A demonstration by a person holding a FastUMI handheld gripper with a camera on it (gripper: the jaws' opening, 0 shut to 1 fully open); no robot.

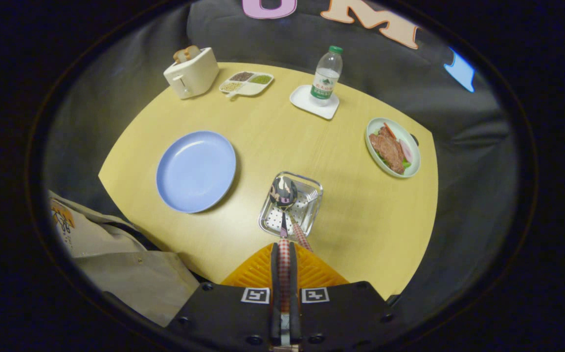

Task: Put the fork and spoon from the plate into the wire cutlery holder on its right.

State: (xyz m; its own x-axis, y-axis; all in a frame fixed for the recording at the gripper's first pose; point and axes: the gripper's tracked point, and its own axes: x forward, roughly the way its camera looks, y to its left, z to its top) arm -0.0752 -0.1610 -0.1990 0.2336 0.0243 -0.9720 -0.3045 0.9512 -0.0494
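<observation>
Hand-held gripper [283, 247] clamped on checked-handled steel spoon [283, 193], bowl over square perforated-steel cutlery holder [311, 215], fork [306, 215] inside it, empty round blue plate [196, 170] left of holder on counter [360, 205]

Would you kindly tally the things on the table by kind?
Plates: 2 (blue plate, meat plate)
Trays: 2 (divided tray, white tray)
Cutlery: 2 (spoon in the tongs, fork)
Holder: 1
Toaster: 1
Bottle: 1
Total: 9
</observation>
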